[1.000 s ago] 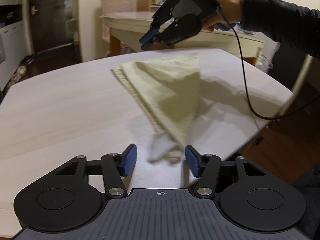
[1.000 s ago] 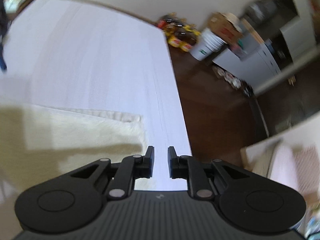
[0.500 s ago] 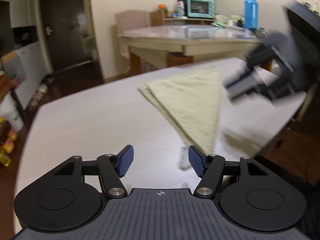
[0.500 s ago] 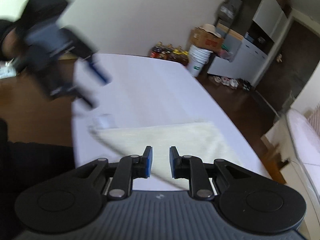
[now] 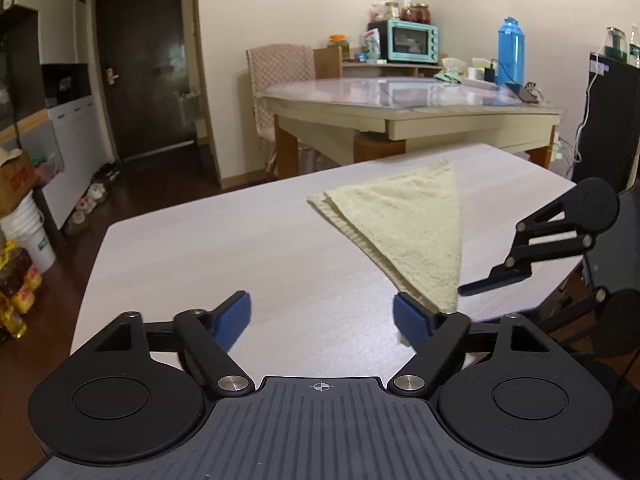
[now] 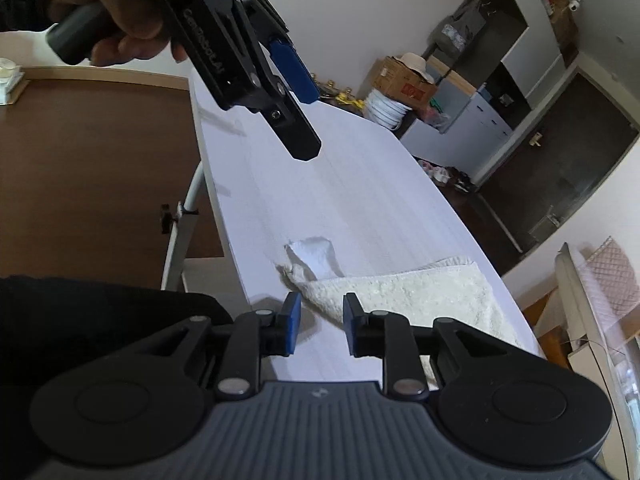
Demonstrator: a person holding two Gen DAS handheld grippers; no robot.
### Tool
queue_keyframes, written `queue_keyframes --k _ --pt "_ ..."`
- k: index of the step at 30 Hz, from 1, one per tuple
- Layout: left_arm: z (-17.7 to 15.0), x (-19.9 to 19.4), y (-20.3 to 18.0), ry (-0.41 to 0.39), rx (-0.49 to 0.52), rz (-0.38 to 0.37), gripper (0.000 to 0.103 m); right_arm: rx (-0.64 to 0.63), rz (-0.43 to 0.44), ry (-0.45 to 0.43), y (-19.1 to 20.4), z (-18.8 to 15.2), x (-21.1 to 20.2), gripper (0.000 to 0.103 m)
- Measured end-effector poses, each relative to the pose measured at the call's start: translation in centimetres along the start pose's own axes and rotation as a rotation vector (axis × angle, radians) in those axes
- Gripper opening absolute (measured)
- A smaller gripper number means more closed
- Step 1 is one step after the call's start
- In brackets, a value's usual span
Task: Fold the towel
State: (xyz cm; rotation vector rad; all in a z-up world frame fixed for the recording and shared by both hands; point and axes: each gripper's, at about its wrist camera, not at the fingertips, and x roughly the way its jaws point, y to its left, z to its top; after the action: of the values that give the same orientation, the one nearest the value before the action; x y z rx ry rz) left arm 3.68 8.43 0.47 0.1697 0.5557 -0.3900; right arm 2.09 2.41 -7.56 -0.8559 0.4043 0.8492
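Note:
A cream towel (image 5: 408, 220) lies folded into a triangle on the pale wooden table (image 5: 224, 264). Its near tip reaches my left gripper's right finger (image 5: 412, 318). My left gripper (image 5: 322, 316) is open and empty, above the table just left of that tip. In the right wrist view the towel (image 6: 408, 296) lies ahead with a white label (image 6: 316, 254) at its tip. My right gripper (image 6: 318, 322) is open with a narrow gap, empty, just over the towel's tip. It also shows in the left wrist view (image 5: 496, 278). The left gripper (image 6: 300, 120) hangs above the table.
A second table (image 5: 400, 100) with a blue flask (image 5: 510, 52) and a teal oven (image 5: 412, 42) stands behind, with a chair (image 5: 280, 80). The table's edge (image 6: 216, 216) runs close on the left of the right wrist view. Buckets and boxes (image 6: 396, 96) stand on the floor beyond.
Both grippers have let go of the towel and drawn back. The right gripper swung from the far corner round to the towel's near tip. The towel now lies flat.

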Motion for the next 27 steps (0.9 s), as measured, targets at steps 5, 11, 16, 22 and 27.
queue_keyframes --k 5,11,16,22,27 --pt "-0.6 -0.3 0.6 -0.013 -0.007 -0.013 0.087 -0.02 -0.077 0.017 1.6 0.9 1.3 0.031" --pt "-1.1 -0.6 1.1 -0.03 -0.018 -0.015 0.089 -0.028 -0.164 0.022 2.5 0.9 2.8 0.031" --pt "-1.4 -1.0 1.3 -0.038 -0.028 -0.007 0.091 0.016 -0.143 0.032 2.2 0.7 3.3 0.019" --pt "-1.8 -1.3 1.1 -0.032 -0.03 -0.004 0.091 0.055 -0.068 0.022 1.5 0.6 2.8 0.005" --pt "-1.6 -1.5 1.1 -0.028 -0.029 -0.002 0.091 0.102 0.117 0.001 0.3 0.5 -0.2 0.0"
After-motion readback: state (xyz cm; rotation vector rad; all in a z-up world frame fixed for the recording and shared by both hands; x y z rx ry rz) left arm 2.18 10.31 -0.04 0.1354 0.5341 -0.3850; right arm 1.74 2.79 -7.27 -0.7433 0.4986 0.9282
